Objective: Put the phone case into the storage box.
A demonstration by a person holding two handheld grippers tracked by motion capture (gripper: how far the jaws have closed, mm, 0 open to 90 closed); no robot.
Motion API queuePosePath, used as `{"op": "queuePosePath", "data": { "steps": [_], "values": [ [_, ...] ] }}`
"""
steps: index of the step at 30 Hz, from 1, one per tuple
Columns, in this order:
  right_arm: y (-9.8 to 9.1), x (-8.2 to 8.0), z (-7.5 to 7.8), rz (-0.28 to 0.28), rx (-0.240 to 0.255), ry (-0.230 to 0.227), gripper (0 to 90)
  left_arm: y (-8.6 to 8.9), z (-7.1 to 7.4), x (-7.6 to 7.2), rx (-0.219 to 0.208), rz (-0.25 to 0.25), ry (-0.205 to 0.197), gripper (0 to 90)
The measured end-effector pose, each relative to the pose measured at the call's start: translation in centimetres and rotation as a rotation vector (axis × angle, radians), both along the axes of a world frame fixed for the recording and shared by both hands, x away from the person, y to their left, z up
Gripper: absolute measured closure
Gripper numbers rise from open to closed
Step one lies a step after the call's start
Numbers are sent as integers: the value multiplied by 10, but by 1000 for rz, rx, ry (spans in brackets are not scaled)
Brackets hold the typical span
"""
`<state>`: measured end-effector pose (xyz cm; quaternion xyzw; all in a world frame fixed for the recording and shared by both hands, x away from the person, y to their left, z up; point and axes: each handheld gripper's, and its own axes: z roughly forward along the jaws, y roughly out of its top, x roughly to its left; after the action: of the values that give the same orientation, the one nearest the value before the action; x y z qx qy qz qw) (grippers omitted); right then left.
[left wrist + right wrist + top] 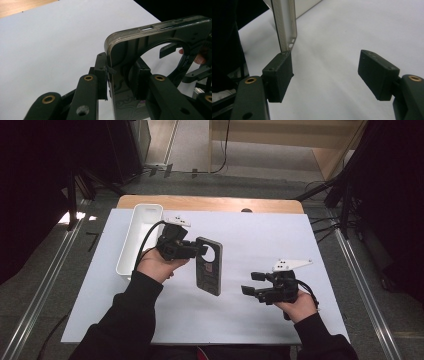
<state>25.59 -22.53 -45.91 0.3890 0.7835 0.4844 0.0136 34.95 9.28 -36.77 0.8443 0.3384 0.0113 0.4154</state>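
Things counted: one phone case (209, 265), one white bin (140, 238), two grippers, one white sheet (260, 240) over one wooden table (210, 202).
Phone case: dark, with a large round camera opening; lifted above the sheet left of centre, its long side running near to far.
Left gripper (200, 251): clamped on the far end of the case, one jaw on each face of its wall beside the opening.
Right gripper (250, 283): jaws wide apart with nothing between them, low over the sheet, near and right of the case.
White bin: long, at the sheet's far left edge.
Writing: small raised marks around the opening, too small to read.
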Motion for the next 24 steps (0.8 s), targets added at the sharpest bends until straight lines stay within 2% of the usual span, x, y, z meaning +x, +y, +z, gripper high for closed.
{"op": "queuePosePath", "data": {
  "steps": [9, 11, 24],
  "values": [
    [-5, -8, -9, -15, -35, -20, 271, 7, 7, 1, -2, 5, -12, 708],
    [-6, -9, -11, -17, -31, -26, 271, 8, 8, 1, -6, 10, -12, 708],
    [-9, -15, -16, -13, -48, -20, 271, 20, 15, 5, -7, 25, -25, 708]
  ]
}}
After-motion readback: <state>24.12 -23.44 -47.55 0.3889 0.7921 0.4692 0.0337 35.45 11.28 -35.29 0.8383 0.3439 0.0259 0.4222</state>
